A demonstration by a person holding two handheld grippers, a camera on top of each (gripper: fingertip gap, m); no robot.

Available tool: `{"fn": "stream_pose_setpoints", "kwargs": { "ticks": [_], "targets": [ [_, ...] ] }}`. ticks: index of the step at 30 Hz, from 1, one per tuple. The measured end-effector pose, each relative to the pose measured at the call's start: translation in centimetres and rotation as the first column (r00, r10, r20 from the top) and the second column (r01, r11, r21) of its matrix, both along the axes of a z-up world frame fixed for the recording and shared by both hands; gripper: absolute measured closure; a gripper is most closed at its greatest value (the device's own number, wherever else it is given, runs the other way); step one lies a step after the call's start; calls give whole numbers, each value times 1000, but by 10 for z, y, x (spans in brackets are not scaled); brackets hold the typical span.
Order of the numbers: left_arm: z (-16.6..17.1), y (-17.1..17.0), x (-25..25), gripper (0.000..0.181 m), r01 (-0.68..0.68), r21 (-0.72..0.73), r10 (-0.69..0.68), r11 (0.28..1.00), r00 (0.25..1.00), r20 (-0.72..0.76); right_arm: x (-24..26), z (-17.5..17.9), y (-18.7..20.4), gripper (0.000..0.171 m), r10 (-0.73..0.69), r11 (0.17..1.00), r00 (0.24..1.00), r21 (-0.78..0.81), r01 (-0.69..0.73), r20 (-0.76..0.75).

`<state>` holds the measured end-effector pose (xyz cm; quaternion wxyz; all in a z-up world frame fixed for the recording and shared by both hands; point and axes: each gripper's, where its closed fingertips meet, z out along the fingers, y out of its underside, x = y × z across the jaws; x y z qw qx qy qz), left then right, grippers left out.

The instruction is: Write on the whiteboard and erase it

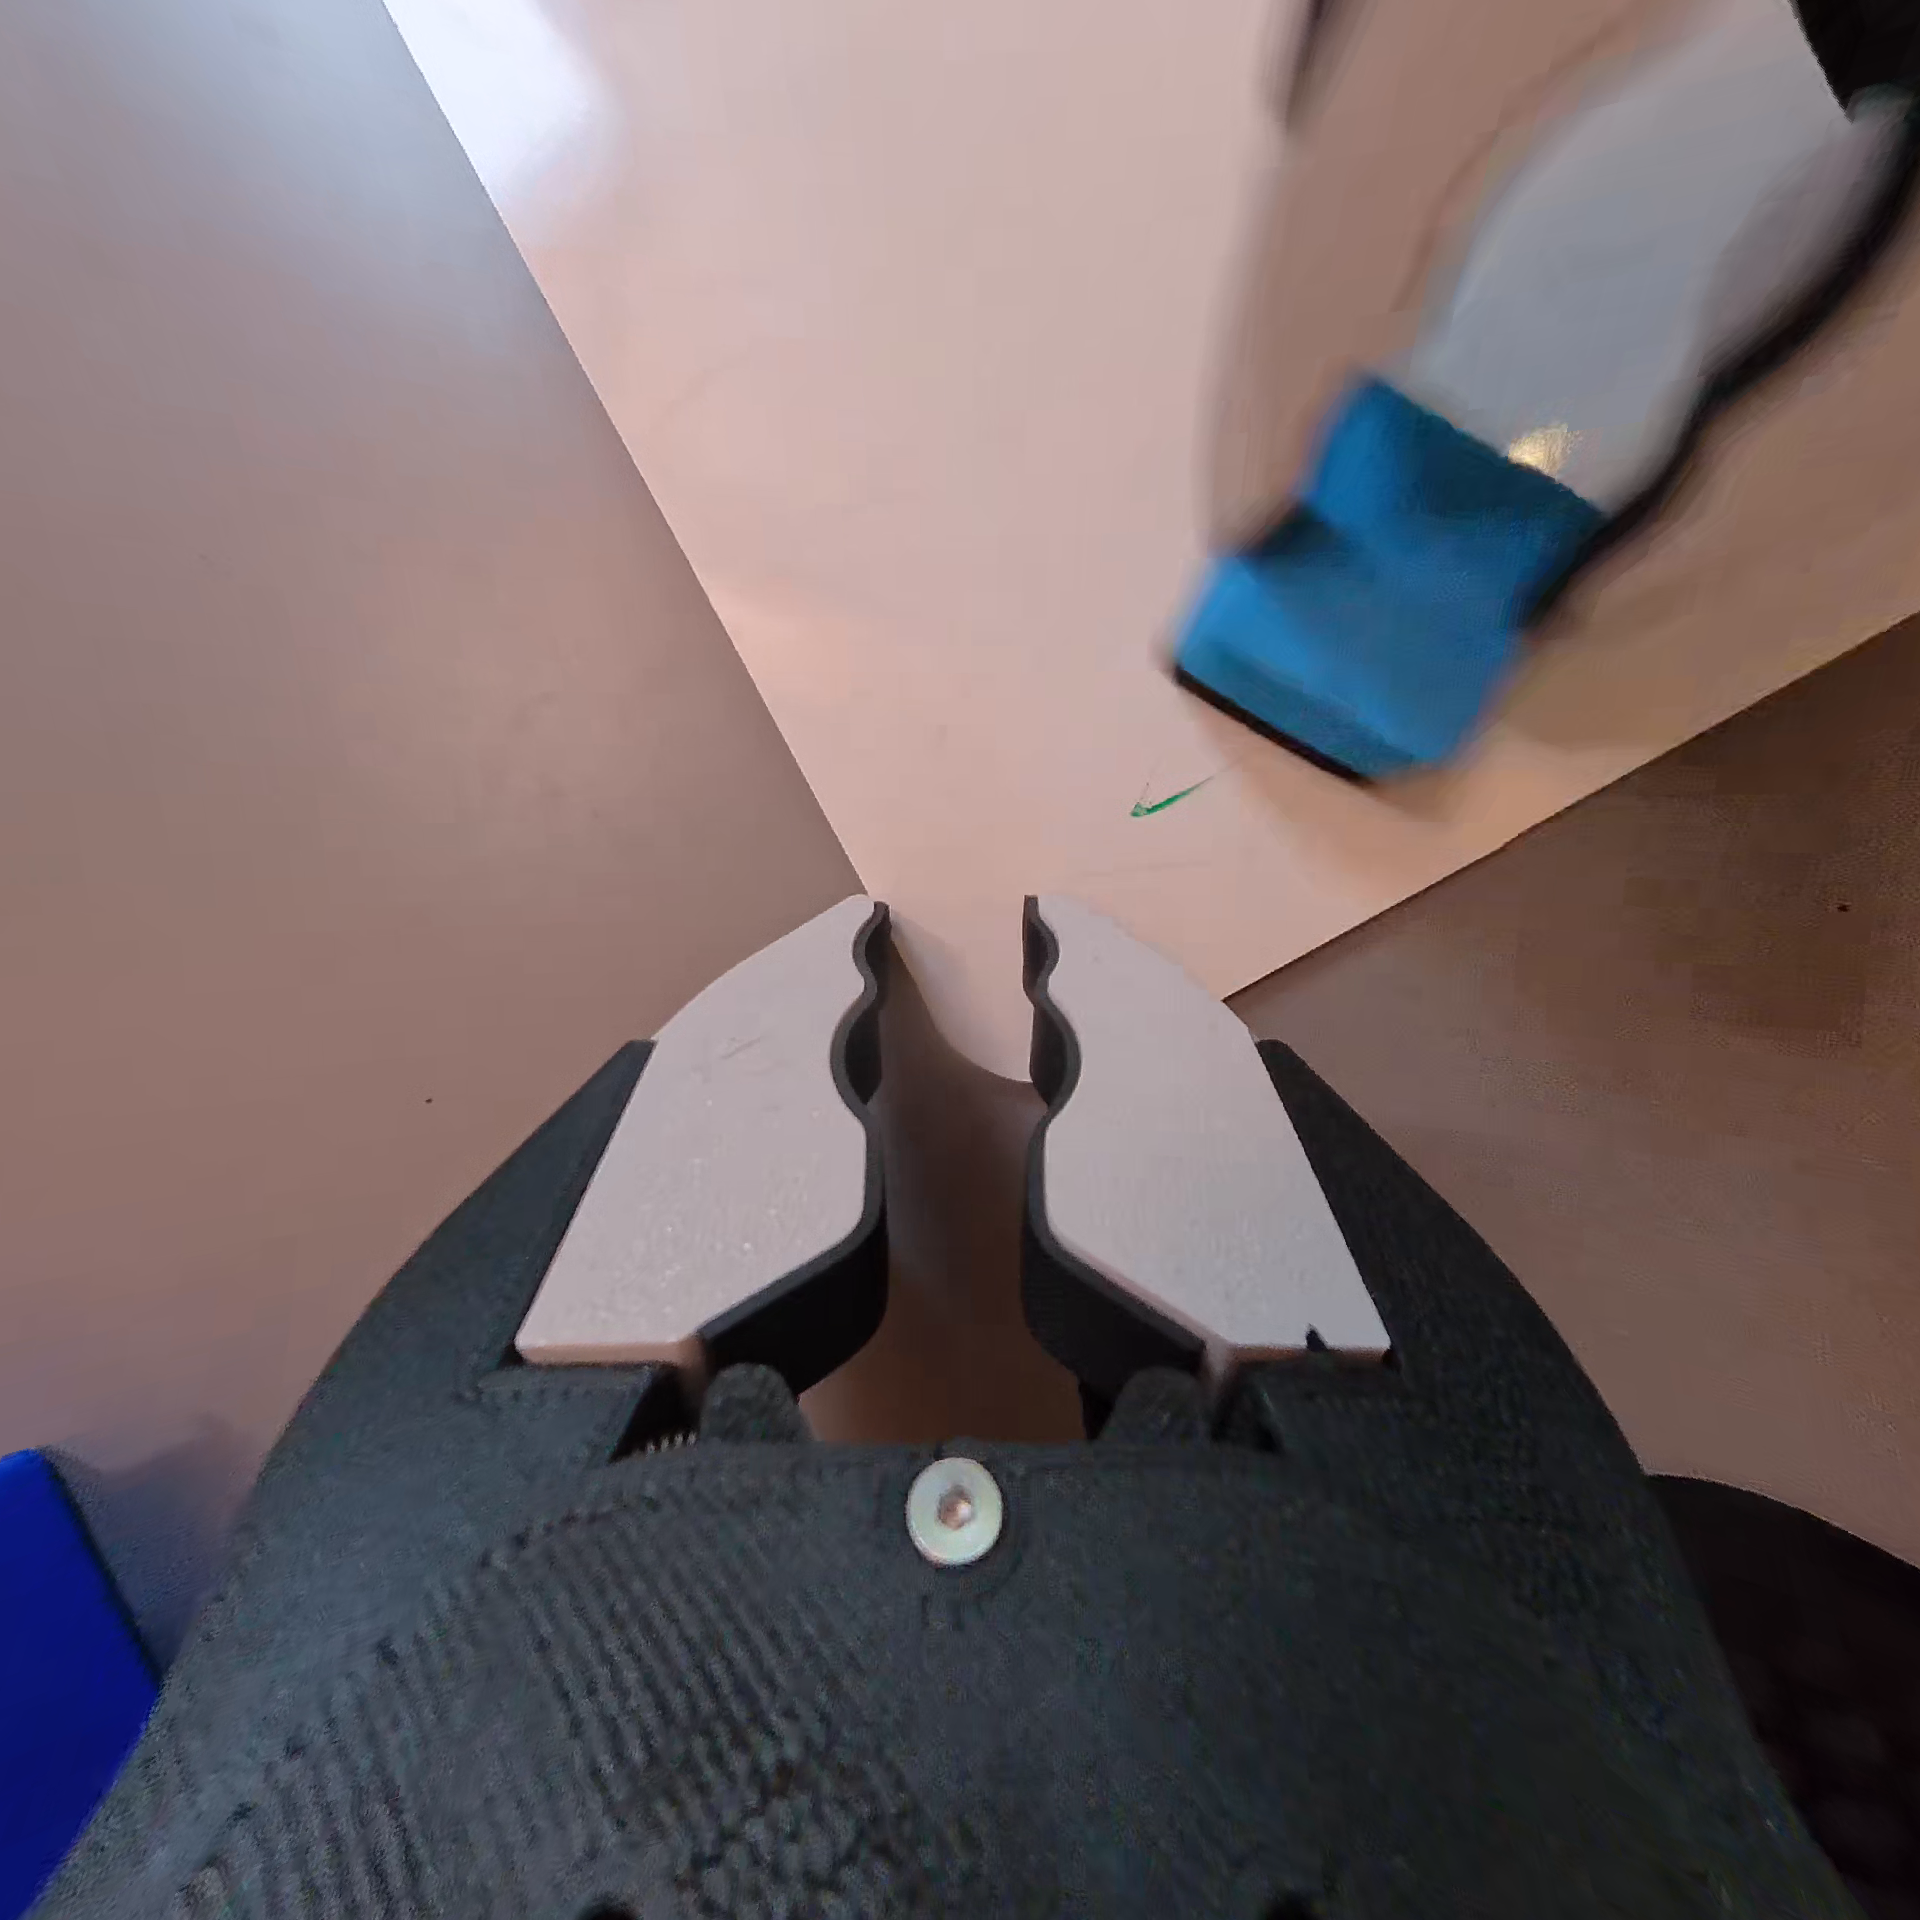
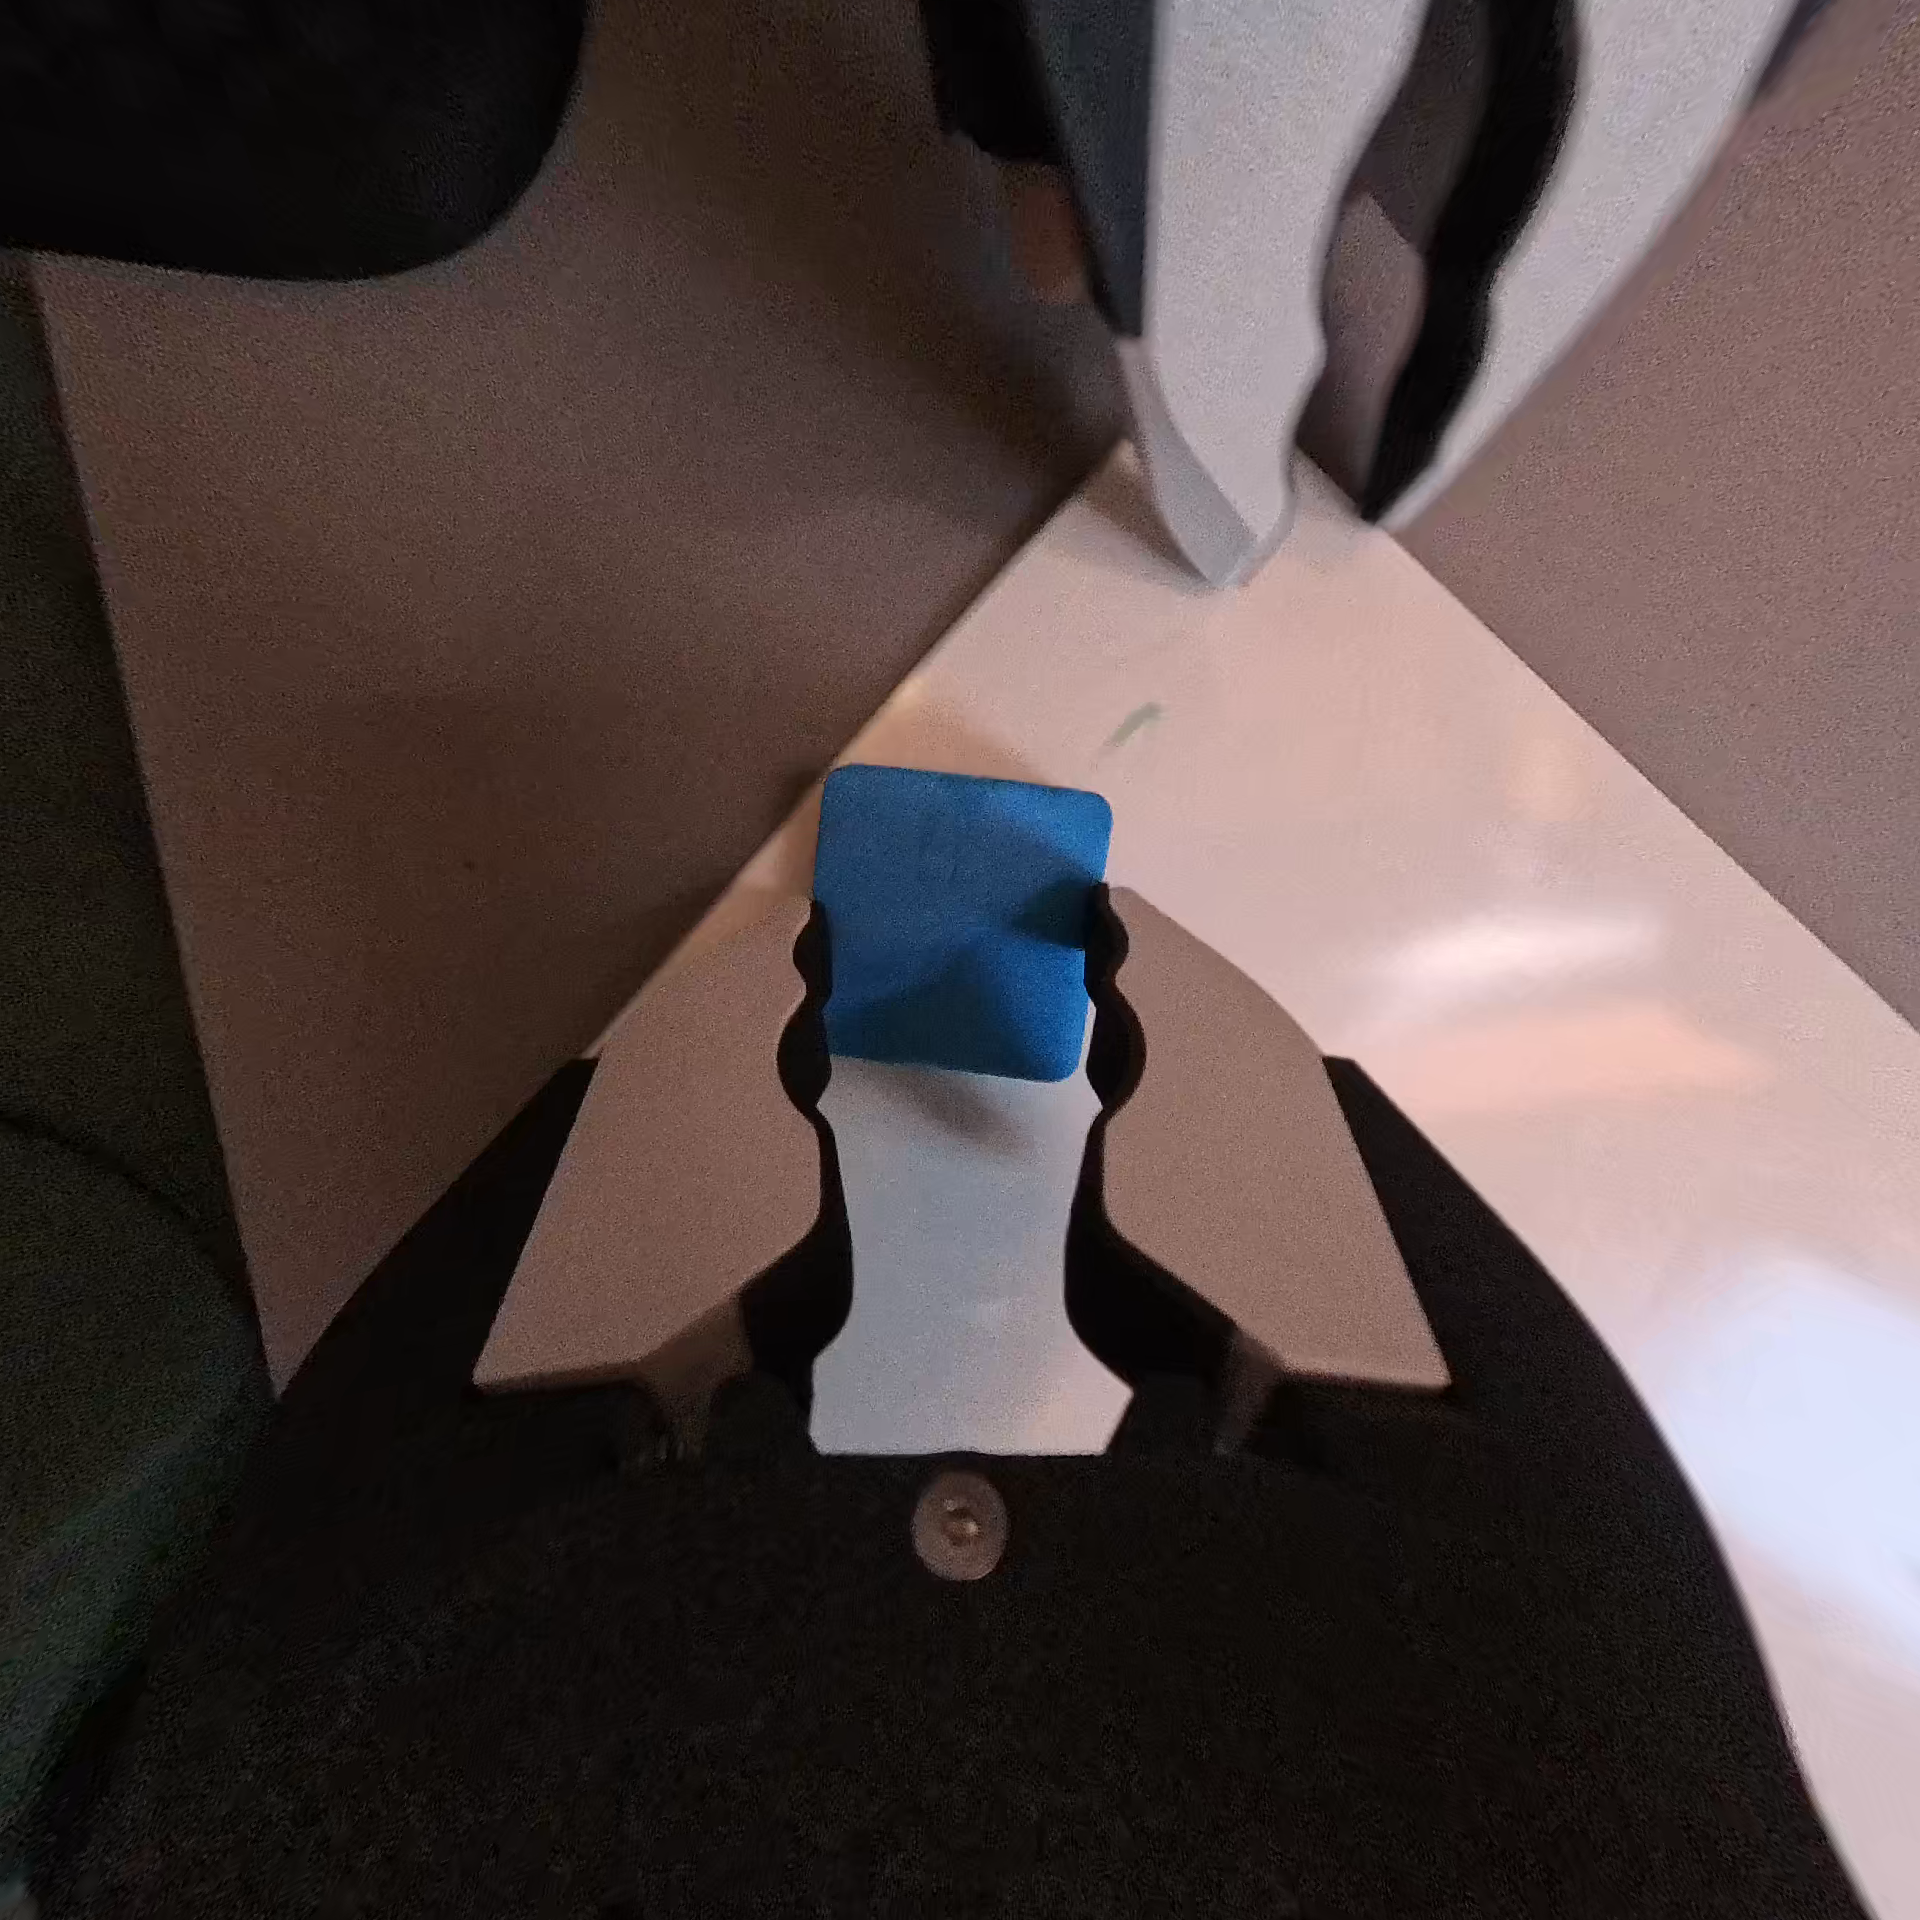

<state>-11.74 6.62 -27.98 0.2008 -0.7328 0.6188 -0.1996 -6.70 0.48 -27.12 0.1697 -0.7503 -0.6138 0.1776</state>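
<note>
Eraser (image 2: 956,925) in right hand-held gripper (image 2: 956,914)

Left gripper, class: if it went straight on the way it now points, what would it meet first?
The left gripper, open and empty, points at the near corner of the whiteboard. It would probably meet that bare corner first; its height above the board is unclear. The green mark and blue eraser lie off to the right.

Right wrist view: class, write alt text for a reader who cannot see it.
The right gripper holds a blue eraser between its fingers over the whiteboard. A faint green mark lies just beyond the eraser, and the left gripper reaches the board's far corner.
</note>
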Motion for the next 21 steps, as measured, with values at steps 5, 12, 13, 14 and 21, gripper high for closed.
{"fn": "stream_pose_setpoints", "kwargs": {
  "ticks": [5, 12, 13, 14, 21],
  "targets": [
    [0, -2, -3, 159, 17, -8, -17, 1000, 1000, 3, -29, 0, 50, 123, -76, 997, 997, 30, 77, -32],
    [0, -2, -6, 161, 4, -29, -4, 1000, 1000, 30, 7, -1, 76, 123, -194, 981, 981, 28, 194, 7],
    [0, -3, -6, 160, 2, -27, -2, 1000, 1000, 29, -8, -1, 77, 123, -175, 984, 985, 36, 175, -7],
    [0, -3, -7, 160, 4, -26, -4, 1000, 1000, 27, -23, -1, 63, 123, -119, 992, 993, 36, 120, -18],
    [0, -4, -7, 160, 8, -27, -7, 1000, 1000, 28, 25, -1, 100, 123, -240, 971, 970, 24, 239, 37]
  ]
}}
